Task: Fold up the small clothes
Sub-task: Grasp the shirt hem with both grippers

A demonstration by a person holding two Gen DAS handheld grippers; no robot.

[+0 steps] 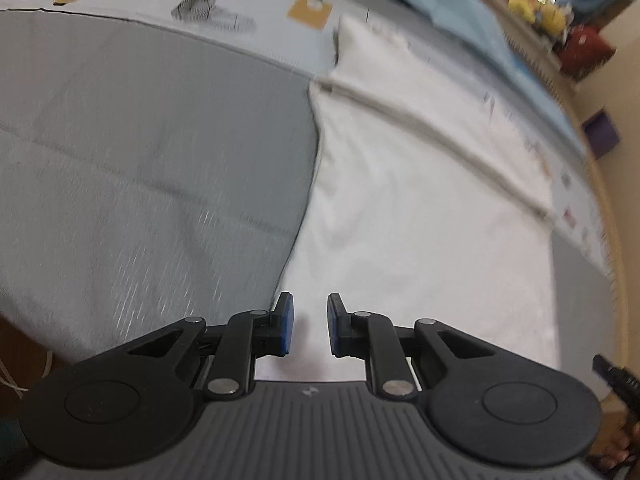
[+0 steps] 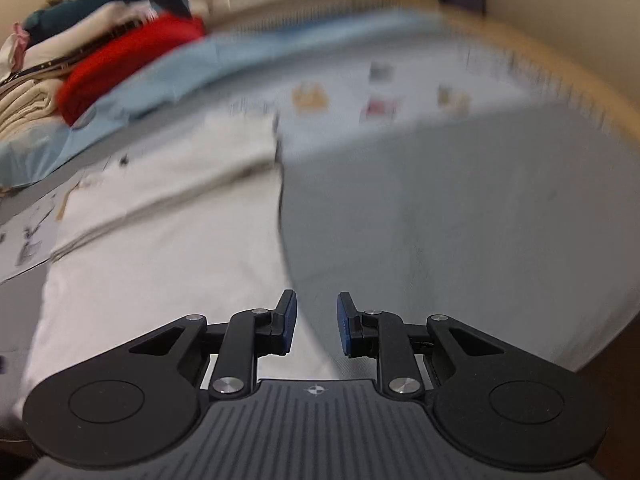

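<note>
Now your left gripper (image 1: 309, 330) and right gripper (image 2: 317, 326), both spread and empty, hover over the white garment's (image 1: 420, 208) near corners (long axis running away).

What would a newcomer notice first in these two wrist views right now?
First, the white garment spread flat on the grey bed cover, filling the right half of the left wrist view and the left half of the right one. Next, both sets of tongs, left and right, open and empty above the garment's near edge. Then the red garment on the clothes pile at the right wrist view's upper left.
</note>
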